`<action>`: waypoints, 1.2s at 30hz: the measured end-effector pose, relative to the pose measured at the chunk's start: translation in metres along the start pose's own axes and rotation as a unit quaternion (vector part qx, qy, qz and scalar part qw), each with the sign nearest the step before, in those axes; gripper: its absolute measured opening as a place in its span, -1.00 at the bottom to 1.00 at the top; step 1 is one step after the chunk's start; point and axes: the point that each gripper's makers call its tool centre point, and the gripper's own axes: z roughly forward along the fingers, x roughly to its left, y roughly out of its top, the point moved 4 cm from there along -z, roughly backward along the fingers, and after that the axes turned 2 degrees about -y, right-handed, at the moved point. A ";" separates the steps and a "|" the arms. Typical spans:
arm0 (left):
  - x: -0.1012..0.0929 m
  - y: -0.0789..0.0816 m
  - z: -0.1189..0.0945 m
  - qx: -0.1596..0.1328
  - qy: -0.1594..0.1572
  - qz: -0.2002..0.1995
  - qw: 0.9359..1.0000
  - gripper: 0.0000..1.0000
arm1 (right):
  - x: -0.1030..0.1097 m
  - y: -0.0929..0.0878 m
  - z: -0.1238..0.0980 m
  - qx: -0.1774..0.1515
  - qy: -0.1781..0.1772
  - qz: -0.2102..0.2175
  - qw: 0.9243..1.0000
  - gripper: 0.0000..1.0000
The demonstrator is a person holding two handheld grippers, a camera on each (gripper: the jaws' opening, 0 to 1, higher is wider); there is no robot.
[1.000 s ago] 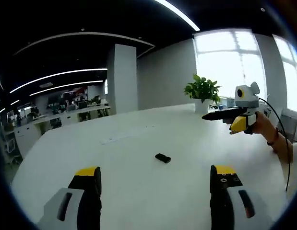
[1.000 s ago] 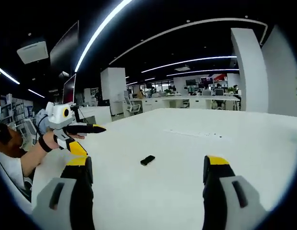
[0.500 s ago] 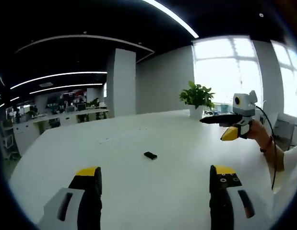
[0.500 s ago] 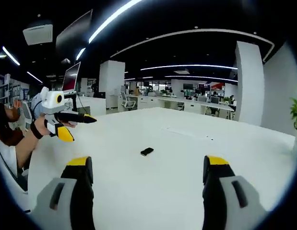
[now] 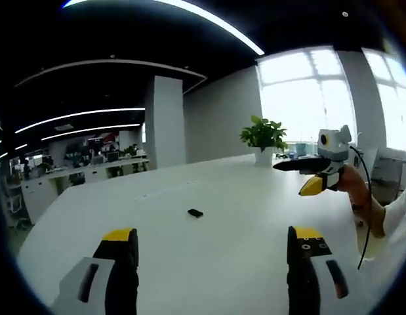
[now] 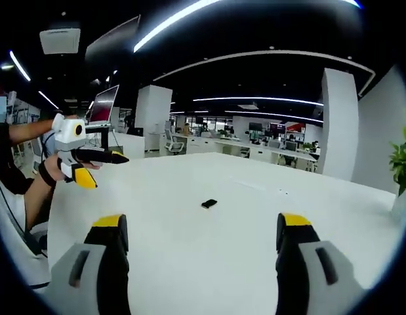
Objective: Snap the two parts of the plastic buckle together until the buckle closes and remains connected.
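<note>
A small black buckle [image 5: 195,213] lies alone on the white table [image 5: 222,256], well ahead of both grippers; in the right gripper view the buckle [image 6: 208,204] looks like one dark piece, too small to tell its parts. My left gripper [image 5: 212,246] stands open above the near table, nothing between its yellow-tipped fingers. My right gripper [image 6: 203,233] is open too and empty. The right gripper [image 5: 307,178] shows in a hand at the right of the left gripper view, held above the table. The left gripper [image 6: 101,167] shows in a hand at the left of the right gripper view.
A potted green plant [image 5: 263,136] stands at the table's far edge by bright windows. A white column [image 5: 166,121] and rows of office desks [image 6: 268,152] lie beyond the table. A person's arm [image 6: 29,200] reaches in from the left.
Both views have tilted up and pulled back, so the buckle sits smaller and farther off. Neither gripper has changed its opening, and the buckle lies where it was.
</note>
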 end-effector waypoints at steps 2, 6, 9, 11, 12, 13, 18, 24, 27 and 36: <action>-0.004 -0.001 -0.003 -0.002 0.001 0.002 1.000 0.91 | -0.001 -0.002 -0.004 -0.004 -0.006 -0.001 1.000 0.89; -0.006 -0.007 -0.005 -0.003 0.001 0.001 1.000 0.90 | 0.002 -0.008 -0.009 -0.002 -0.005 0.004 1.000 0.89; -0.009 -0.009 -0.004 -0.004 -0.006 -0.004 1.000 0.89 | 0.003 -0.011 -0.012 -0.005 -0.007 0.008 1.000 0.89; -0.010 -0.010 -0.004 0.000 -0.008 -0.004 1.000 0.89 | 0.003 -0.012 -0.013 -0.003 -0.010 0.009 1.000 0.89; -0.010 -0.010 -0.004 0.001 -0.008 -0.003 1.000 0.89 | 0.003 -0.012 -0.013 -0.003 -0.010 0.006 1.000 0.89; -0.011 -0.009 -0.004 0.002 -0.009 0.000 1.000 0.89 | 0.003 -0.012 -0.014 -0.003 -0.011 0.005 1.000 0.89; -0.011 -0.006 -0.006 -0.010 -0.007 -0.006 1.000 0.89 | 0.001 -0.012 -0.013 -0.003 -0.017 0.003 1.000 0.88; -0.011 -0.008 -0.008 -0.007 -0.005 0.001 1.000 0.89 | 0.005 -0.012 -0.014 -0.004 -0.014 0.001 1.000 0.88; -0.009 -0.009 -0.008 -0.006 0.003 0.006 1.000 0.88 | 0.003 -0.011 -0.014 -0.006 -0.019 0.000 1.000 0.86; -0.011 -0.011 -0.008 -0.001 0.001 0.006 1.000 0.86 | 0.004 -0.011 -0.014 -0.004 -0.022 -0.009 1.000 0.86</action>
